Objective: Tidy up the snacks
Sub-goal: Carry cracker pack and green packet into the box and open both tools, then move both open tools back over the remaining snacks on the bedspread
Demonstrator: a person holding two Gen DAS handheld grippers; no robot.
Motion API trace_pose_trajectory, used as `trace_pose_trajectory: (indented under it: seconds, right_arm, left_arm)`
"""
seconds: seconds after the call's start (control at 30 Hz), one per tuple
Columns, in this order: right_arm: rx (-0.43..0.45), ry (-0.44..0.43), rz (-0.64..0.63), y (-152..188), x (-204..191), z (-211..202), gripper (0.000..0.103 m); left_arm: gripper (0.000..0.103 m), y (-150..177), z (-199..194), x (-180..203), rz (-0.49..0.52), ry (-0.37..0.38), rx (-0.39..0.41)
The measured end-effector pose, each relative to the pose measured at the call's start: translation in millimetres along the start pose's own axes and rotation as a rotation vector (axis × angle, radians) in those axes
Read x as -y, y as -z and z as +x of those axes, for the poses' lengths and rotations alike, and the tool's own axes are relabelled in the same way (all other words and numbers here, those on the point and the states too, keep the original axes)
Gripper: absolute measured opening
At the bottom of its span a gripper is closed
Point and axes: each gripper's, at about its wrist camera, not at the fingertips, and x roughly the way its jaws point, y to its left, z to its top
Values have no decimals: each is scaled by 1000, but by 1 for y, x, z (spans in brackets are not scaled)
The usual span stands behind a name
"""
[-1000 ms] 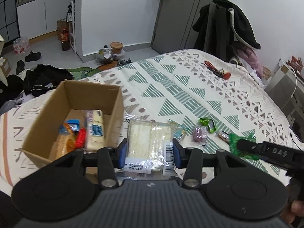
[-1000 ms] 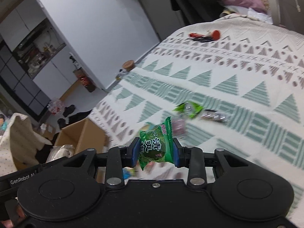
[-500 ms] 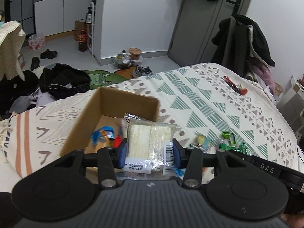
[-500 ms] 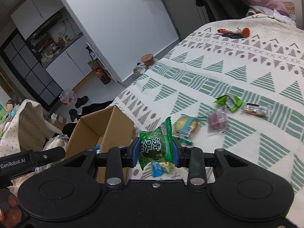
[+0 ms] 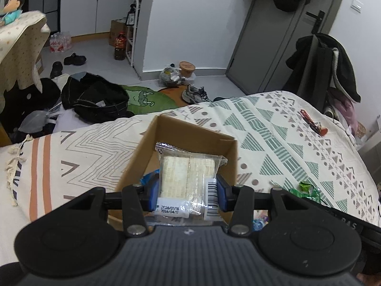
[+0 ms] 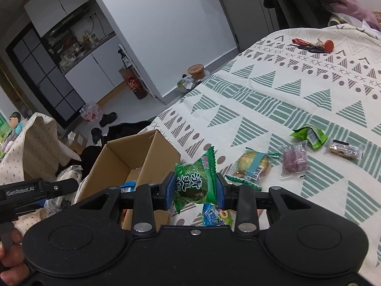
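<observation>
- Left gripper (image 5: 187, 191) is clamped on the cracker pack (image 5: 188, 178) that I'm holding by its two sides, clear wrapper and barcode label facing me.
- Right gripper (image 6: 194, 189) is closed on the green snack bag (image 6: 195, 181); its blue pads press the bag from both sides.
- Just under the green bag I see a blue-and-green packet (image 6: 215, 217) lying on the bed (image 6: 273, 100).
- From the left camera, the cracker pack hangs over the open cardboard box (image 5: 152, 150); something blue (image 5: 148, 177) shows inside, beside the pack.
- From the right camera, the same box sits to the left of my green bag, on the bed's edge.
- Further out on the patterned bedspread lie loose snacks: a cake in a teal-striped wrapper (image 6: 252, 166), a purple one (image 6: 295, 160), a green packet (image 6: 309, 137) and a brown one (image 6: 344, 149), near one another but apart.
- Far across the bed I can make out a bunch of keys (image 6: 314, 46).
- Beyond the bed: clothes on the floor (image 5: 100, 97) and a grey door (image 5: 278, 33).
</observation>
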Motion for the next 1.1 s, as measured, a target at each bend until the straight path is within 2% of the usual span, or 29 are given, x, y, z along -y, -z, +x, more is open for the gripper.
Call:
trace_pose_trajectory:
  seconds: [0.33,0.4,0.57,0.7,0.8,0.83,0.87,0.9,1.1]
  right_arm:
    - [-16,-61,-42,-5,-31,9,34]
    - [-19,-78,-56,-6,-41,12,34]
    - [-33,-118,-78,-4,-62,20,34]
    - [-49,-152,-84,-2,-73,23,34]
    - [-94,-208,-71,0,-78,23,38]
    - [-106,-213,-64,0,-78,22,43]
    - [-105,-220,-57,0,-78,19,53]
    - [-97,-224,-50,0,-76,16,55]
    - [-68,-190,-25,-5,-60,2,56]
  left_arm:
    - [46,-2,28,-26,-46,-26,-61]
    - [49,-2,29,-29,-49,-40,-56]
    - [50,-4,26,-34,-65,-10,-65]
    - [57,-5,21,-38,-76,-8,-59]
    - [64,-5,19,-40,-81,-14,-58]
    - [65,-6,20,-41,-83,-14,-59]
    - [67,-6,19,-41,-84,-13,-60]
    - [69,-6,19,-42,-84,-10,-61]
    - [78,-6,19,-39,-83,8,-85]
